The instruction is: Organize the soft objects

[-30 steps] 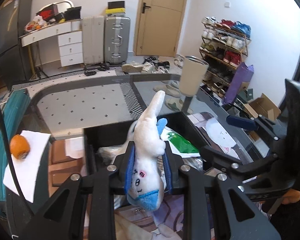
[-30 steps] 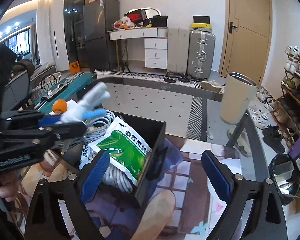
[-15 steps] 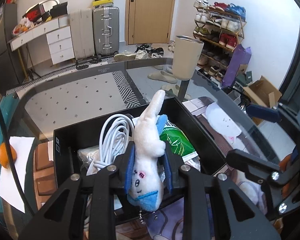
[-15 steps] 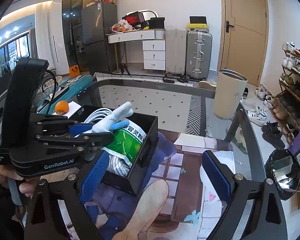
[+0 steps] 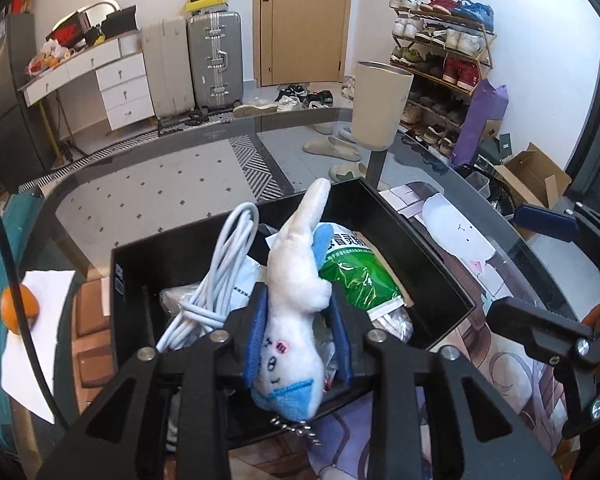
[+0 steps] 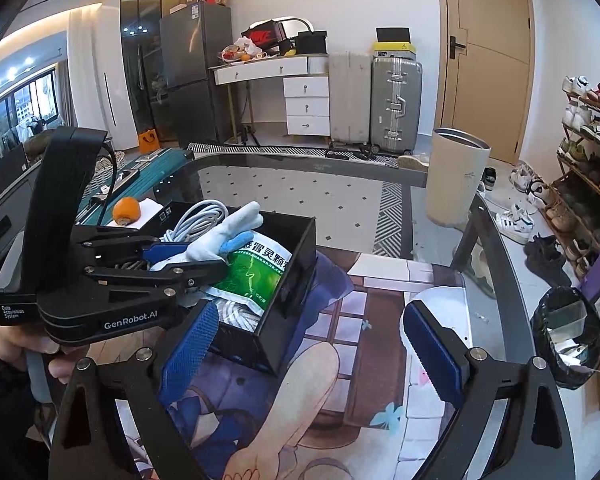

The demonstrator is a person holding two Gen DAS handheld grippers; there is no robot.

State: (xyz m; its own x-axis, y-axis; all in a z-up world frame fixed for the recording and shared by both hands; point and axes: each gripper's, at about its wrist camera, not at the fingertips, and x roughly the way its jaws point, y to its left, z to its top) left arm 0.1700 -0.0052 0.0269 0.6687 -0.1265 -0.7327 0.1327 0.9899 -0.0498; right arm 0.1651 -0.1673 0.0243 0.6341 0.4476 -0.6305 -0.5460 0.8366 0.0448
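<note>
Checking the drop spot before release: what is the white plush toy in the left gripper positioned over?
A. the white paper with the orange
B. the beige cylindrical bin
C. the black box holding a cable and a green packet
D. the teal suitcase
C: the white plush toy, between the left gripper fingers, hangs over the black box holding the white cable and green packet.

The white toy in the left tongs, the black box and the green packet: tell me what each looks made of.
White toy: plush fabric, going by the fuzzy matte nap, stitched face and blue cloth trim. Black box: probably rigid plastic or coated board, with smooth, flat, slightly shiny walls; which one is unclear. Green packet: glossy plastic film, crinkled and catching highlights.
</note>
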